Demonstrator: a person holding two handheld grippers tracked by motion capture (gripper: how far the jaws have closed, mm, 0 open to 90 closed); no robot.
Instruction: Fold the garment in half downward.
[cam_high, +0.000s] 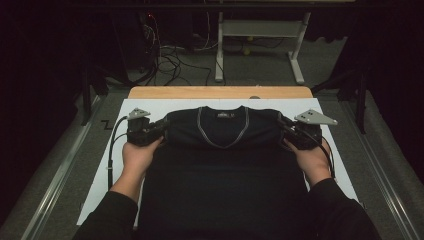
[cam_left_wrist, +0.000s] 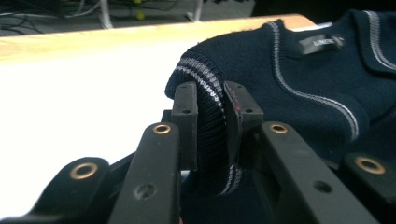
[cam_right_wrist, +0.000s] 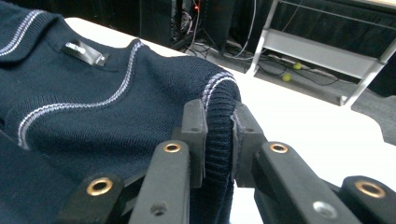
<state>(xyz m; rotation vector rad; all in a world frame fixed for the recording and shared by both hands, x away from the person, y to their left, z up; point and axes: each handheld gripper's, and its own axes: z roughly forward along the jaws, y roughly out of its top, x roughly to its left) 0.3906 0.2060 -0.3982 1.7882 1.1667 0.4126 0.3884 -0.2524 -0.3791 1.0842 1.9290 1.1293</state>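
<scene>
A dark navy knit sweater (cam_high: 222, 160) with pale stripes along its V-neck lies on the white sheet (cam_high: 112, 150), collar toward the far edge. My left gripper (cam_high: 161, 129) is shut on the striped ribbed edge (cam_left_wrist: 212, 116) at the sweater's left shoulder, where the knit bulges between the jaws. My right gripper (cam_high: 284, 127) is shut on the matching striped edge (cam_right_wrist: 219, 121) at the right shoulder. Both pinched edges are raised a little above the sheet. A black label (cam_left_wrist: 322, 44) sits inside the collar.
The white sheet covers a wooden table whose far edge (cam_high: 220, 92) shows beyond the collar. Past the table are a grey desk frame (cam_high: 260, 37), floor cables (cam_high: 170, 62) and dark curtains. Metal rails (cam_high: 55, 175) run along both sides of the table.
</scene>
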